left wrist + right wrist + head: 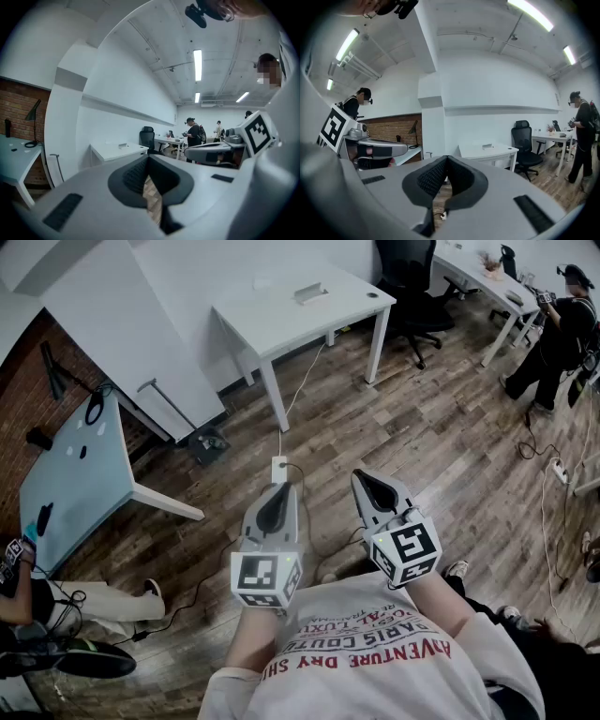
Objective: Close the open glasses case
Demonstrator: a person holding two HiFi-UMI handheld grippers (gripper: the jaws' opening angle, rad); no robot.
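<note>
Floorboards (pixel 422 427) lie far below both tongs, held close to the person's shirt (pixel 375 652). Left tongs (pixel 278 491) are closed, empty, tips touching; right tongs (pixel 364 478) likewise. Glasses case cannot be made out in any view.

Wood floor (pixel 422 446) ahead, white desk (pixel 300 315) beyond

Our left gripper (pixel 277 495), our right gripper (pixel 368 484): held side by side before our chest, pointing forward, jaws together, empty.
</note>
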